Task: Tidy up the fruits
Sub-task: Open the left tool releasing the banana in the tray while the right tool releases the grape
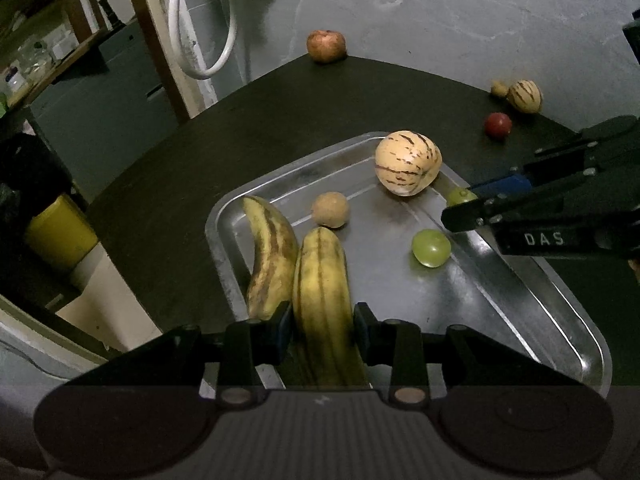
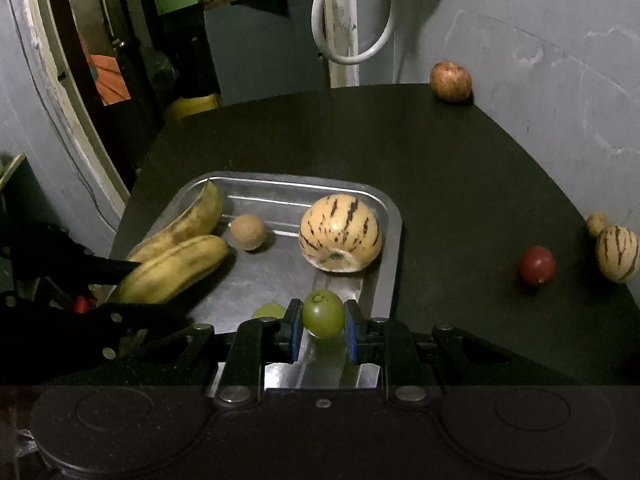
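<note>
Over tray [image 1: 560, 304]: L gripper [image 1: 323, 322] grasps banana [image 1: 322, 280], stem hidden; R gripper [image 2: 320, 326] grasps grape [image 2: 323, 313].

second grape [image 2: 267, 310] half hidden, shelf clutter [image 1: 36, 56] blurred

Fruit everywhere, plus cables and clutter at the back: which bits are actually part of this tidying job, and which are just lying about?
Part of the job:
- metal tray
- banana in the left gripper
- green grape in the right gripper
- second banana, striped melon, brown fruit, loose grape in the tray
- apple, red fruit, second melon on the table

Just lying about:
- white cable
- yellow container
</note>
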The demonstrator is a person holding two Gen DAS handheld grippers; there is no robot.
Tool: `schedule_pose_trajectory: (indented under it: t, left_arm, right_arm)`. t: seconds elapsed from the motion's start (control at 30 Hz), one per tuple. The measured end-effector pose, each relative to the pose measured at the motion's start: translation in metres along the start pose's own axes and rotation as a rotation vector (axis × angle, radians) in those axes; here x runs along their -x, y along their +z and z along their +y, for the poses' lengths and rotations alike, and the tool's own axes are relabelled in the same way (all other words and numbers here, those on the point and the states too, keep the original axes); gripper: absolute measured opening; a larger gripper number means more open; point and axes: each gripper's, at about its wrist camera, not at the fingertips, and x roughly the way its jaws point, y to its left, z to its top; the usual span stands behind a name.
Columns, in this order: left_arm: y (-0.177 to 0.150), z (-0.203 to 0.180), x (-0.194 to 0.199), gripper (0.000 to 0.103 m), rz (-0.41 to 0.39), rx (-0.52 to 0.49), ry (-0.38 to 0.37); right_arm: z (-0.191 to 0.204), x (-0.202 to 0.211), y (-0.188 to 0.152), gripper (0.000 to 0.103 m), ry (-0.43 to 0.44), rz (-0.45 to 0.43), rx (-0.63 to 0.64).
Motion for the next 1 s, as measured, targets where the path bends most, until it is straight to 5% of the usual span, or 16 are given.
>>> schedule_pose_trajectory:
  t: [0.33, 1.0]
  left_arm:
    - [-0.004, 0.000, 0.004, 0.039, -0.002, 0.007, 0.017]
    - [-0.012, 0.000, 0.030, 0.064, -0.041, 0.014, 0.041]
  right_arm:
    - [0.006, -0.003, -0.003, 0.024, 0.001, 0.015, 0.032]
    - [0.006, 0.032, -0.002, 0.034, 0.005, -0.046, 0.008]
